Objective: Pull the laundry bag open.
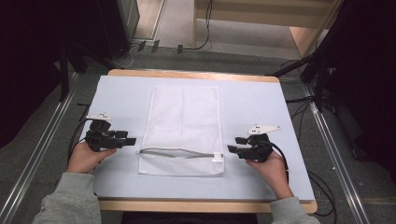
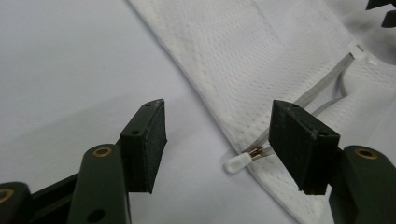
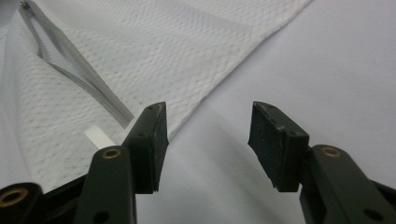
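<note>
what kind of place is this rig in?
Probably a lab or recording workspace, not a home: a lone table with a mesh laundry bag, metal floor rails either side, loose cables, and black curtains around it.

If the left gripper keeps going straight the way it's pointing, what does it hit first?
Probably the mesh bag: the left gripper is open and aimed at the bag's edge, near the zipper pull. How high it rides above the table is unclear.

Mesh bag (image 1: pixel 183 126): white woven cloth, finely dimpled and matt, with a smooth grey zipper (image 1: pixel 180 152) and a brass-coloured metal slider (image 2: pixel 256 151). Table (image 1: pixel 261 116): smooth, matt pale surface with a wood edge. Gripper pads (image 3: pixel 275 140): matt black, slightly grainy plastic or rubber.
</note>
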Available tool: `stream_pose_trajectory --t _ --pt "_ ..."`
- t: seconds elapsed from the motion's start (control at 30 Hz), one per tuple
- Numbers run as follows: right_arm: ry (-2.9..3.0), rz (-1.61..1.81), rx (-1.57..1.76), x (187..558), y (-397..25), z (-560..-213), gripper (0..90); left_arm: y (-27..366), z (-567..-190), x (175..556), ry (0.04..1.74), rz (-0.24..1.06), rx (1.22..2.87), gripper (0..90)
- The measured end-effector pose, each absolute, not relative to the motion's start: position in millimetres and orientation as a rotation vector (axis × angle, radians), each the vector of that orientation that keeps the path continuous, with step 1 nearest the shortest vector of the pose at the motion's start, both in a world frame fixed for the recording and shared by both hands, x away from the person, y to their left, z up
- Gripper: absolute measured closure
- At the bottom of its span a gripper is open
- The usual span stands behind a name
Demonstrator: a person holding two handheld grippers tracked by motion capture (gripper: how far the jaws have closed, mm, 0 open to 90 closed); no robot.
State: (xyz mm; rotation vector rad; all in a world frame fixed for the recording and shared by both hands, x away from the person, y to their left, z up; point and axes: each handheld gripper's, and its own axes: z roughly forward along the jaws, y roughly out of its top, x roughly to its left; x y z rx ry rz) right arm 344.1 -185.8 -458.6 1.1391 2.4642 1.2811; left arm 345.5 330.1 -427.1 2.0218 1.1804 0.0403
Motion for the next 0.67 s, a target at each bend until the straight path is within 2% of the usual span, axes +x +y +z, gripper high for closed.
stream_pose_trajectory --t 0.5,0.67 --pt "2.44 1.24 1.194 350.8 -196.2 -464.2 42.3 340.9 -431.9 352.6 1.264 0.08 2.014 34.6" --pt "2.434 1.228 1.213 348.4 -200.1 -466.8 38.3 340.5 -432.9 360.5 1.307 0.097 1.971 30.7"
